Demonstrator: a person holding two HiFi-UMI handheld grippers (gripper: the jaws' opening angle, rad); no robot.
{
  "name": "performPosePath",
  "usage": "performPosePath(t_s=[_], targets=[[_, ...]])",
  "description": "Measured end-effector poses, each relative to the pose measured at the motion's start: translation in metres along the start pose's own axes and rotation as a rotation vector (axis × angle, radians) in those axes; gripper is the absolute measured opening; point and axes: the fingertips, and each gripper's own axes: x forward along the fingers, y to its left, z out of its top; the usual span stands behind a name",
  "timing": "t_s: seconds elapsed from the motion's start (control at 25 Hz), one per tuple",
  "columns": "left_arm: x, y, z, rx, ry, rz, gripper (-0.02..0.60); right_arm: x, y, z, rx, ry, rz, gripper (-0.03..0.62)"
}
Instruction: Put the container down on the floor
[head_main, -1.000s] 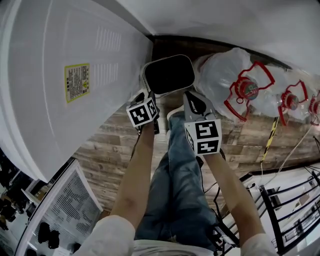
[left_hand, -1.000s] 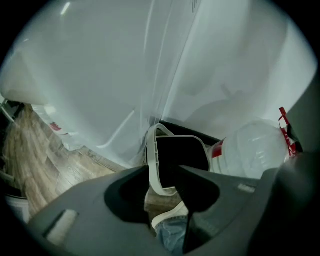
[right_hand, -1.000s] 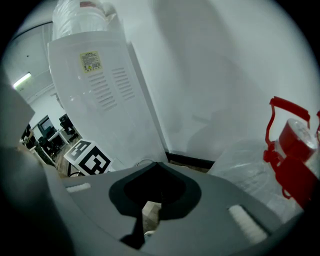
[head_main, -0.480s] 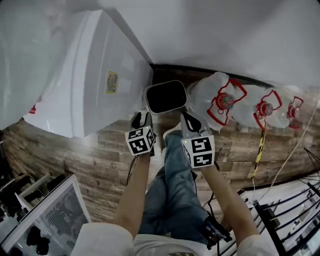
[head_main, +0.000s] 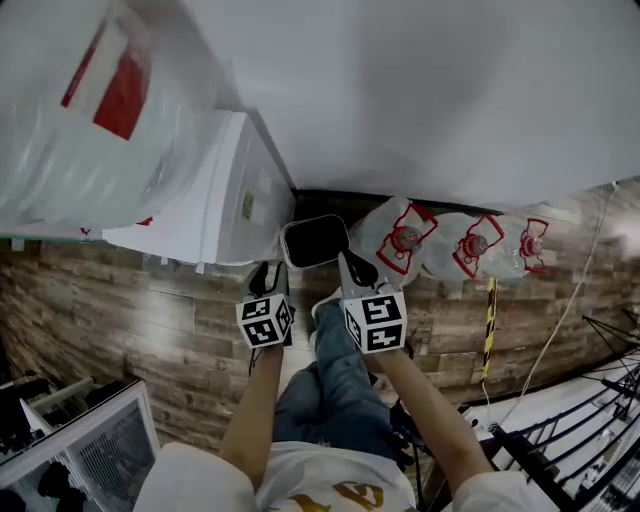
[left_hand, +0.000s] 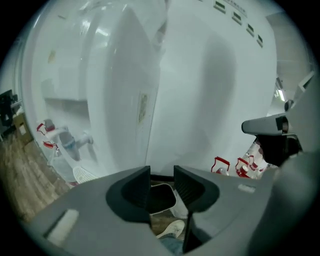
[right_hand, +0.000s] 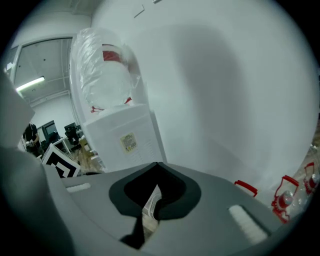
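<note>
Since we rose, the container (head_main: 315, 242) sits on the floor (head_main: 150, 310), left gripper (head_main: 268, 274) fingers wide, right gripper (head_main: 351, 268) fingers closed: task looks done.

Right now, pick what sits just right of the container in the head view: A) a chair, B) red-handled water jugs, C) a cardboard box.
B: red-handled water jugs sit along the wall just right of the container, and the white appliance is on its left.

head: steeply down | gripper views: low, facing wall (right_hand: 225, 100) | shared: container (head_main: 315, 241)
</note>
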Motion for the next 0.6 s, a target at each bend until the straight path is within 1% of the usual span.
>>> performPosePath(t_s=[0.08,0.2,0.28,0.4,0.52,0.6], targets=[[-0.022,-0.006,0.017,0.008,-0.025,-0.010,0.258,-0.018,0.010,0.017,-0.009,-0.021,-0.001,0.023],[-0.056,-0.016,0.046,0.008,-0.084,-0.031,0.258,-0.048,0.032,0.048,-0.114,-0.075,-0.008,0.023],[-0.080,-0.025,0.064,0.006,-0.129,-0.050,0.258,-0.067,0.046,0.069,-0.158,-0.116,-0.005,0.023],[-0.117,-0.035,0.088,-0.002,-0.197,-0.081,0.258,-0.096,0.052,0.099,-0.135,-0.188,-0.029,0.023],[-0.153,-0.039,0.109,-0.023,-0.244,-0.105,0.258,-0.124,0.054,0.123,-0.091,-0.216,-0.051,0.023],[-0.176,-0.040,0.121,-0.018,-0.266,-0.118,0.258,-0.144,0.061,0.133,-0.069,-0.235,-0.050,0.023]])
